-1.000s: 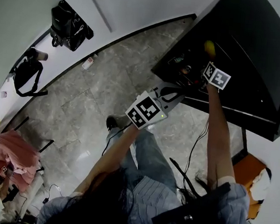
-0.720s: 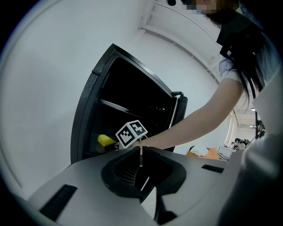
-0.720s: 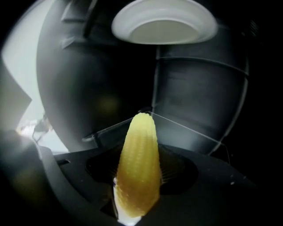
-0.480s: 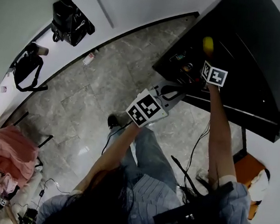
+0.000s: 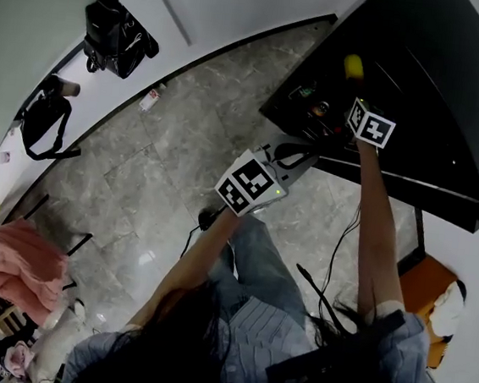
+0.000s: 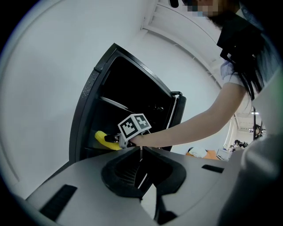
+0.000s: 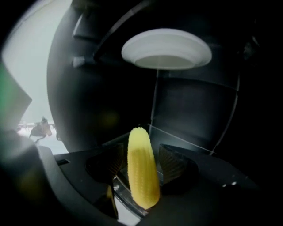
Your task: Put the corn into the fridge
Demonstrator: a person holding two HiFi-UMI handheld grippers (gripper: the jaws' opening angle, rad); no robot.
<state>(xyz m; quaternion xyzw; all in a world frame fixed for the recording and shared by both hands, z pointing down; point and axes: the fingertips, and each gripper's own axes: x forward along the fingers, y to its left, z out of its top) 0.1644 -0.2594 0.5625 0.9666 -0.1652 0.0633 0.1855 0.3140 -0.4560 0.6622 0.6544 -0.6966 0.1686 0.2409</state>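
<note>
The corn (image 7: pixel 142 174) stands upright between the jaws of the right gripper (image 7: pixel 143 160), which are clamped on its lower part, and it is inside the open black fridge (image 5: pixel 438 80), above a glass shelf (image 7: pixel 185 140) and below a white dish (image 7: pixel 166 48). The left gripper (image 6: pixel 140 152) hangs outside the fridge front, jaws pressed together on nothing. Grey stone floor (image 5: pixel 166 162) lies below.
</note>
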